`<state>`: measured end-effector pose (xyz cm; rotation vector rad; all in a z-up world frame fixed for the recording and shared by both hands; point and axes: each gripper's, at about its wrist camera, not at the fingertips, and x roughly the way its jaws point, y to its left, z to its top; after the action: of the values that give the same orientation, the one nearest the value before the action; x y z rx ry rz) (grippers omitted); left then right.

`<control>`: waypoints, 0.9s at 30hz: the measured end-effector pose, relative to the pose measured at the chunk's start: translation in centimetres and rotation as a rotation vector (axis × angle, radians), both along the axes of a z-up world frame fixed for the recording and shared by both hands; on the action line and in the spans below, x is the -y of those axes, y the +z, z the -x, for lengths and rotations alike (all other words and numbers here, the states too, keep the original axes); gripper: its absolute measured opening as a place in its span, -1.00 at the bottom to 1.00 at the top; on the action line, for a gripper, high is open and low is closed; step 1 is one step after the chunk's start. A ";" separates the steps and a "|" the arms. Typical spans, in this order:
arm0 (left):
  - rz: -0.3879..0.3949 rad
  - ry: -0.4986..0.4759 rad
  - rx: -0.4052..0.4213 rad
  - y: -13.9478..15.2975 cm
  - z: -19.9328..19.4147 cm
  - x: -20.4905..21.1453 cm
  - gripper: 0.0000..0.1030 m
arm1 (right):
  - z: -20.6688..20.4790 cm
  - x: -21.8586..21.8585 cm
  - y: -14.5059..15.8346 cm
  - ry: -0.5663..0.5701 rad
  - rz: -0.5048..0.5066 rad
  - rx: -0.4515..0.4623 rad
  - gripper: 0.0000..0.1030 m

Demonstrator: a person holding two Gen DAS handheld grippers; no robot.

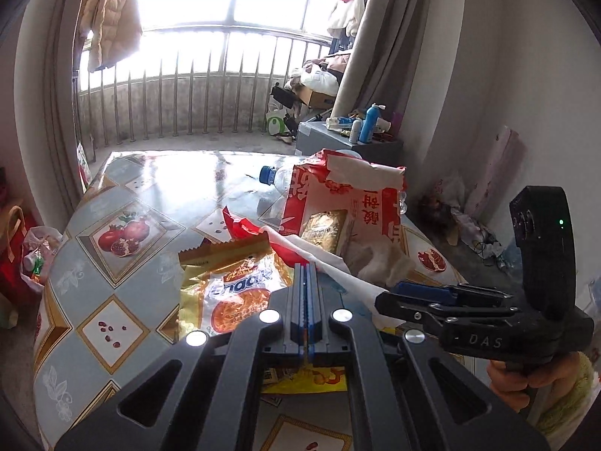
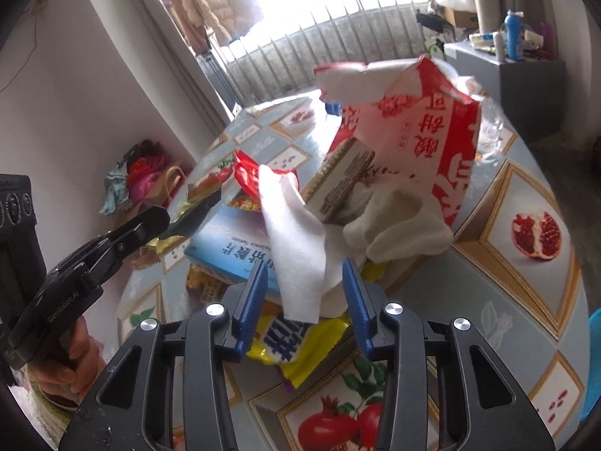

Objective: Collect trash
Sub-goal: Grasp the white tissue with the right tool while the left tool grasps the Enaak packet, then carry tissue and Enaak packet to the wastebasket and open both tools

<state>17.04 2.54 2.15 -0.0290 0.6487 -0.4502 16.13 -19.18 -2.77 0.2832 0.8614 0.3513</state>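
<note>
Two claws are seen: the left claw (image 1: 307,274) is pressed closed on nothing, the right claw (image 2: 306,293) spread around a tissue (image 2: 296,233) before the red bag (image 2: 424,131). Thin tissue may be torn or dropped.

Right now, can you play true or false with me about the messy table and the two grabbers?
1. The right gripper is open, with a white tissue between its fingers. True.
2. The left gripper is wide open. False: its fingers are pressed together.
3. The red and white bag stands on the table. True.
4. The water bottle has a red cap. False: the cap is blue.
5. Pomegranates are printed on the table. True.
</note>
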 end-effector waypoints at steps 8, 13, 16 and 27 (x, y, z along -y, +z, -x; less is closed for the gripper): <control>-0.016 -0.017 -0.030 -1.6 -0.2 0.9 -0.99 | 0.0 0.2 -0.8 0.026 -0.016 -0.030 -1.00; -0.023 -0.018 -0.018 -1.4 -0.1 1.0 -0.99 | 1.2 0.8 1.4 0.034 -0.065 0.047 -1.00; -0.020 -0.014 -0.007 -0.9 0.2 0.9 -0.99 | 1.7 1.0 3.4 0.036 -0.098 0.097 -1.00; 0.003 -0.010 0.110 3.3 3.2 0.0 -0.99 | 4.2 3.7 7.4 0.017 -0.238 0.210 -1.00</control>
<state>13.86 2.54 5.46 -0.0033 0.5400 -0.4596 11.89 -22.86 4.65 0.4512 0.6158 0.4916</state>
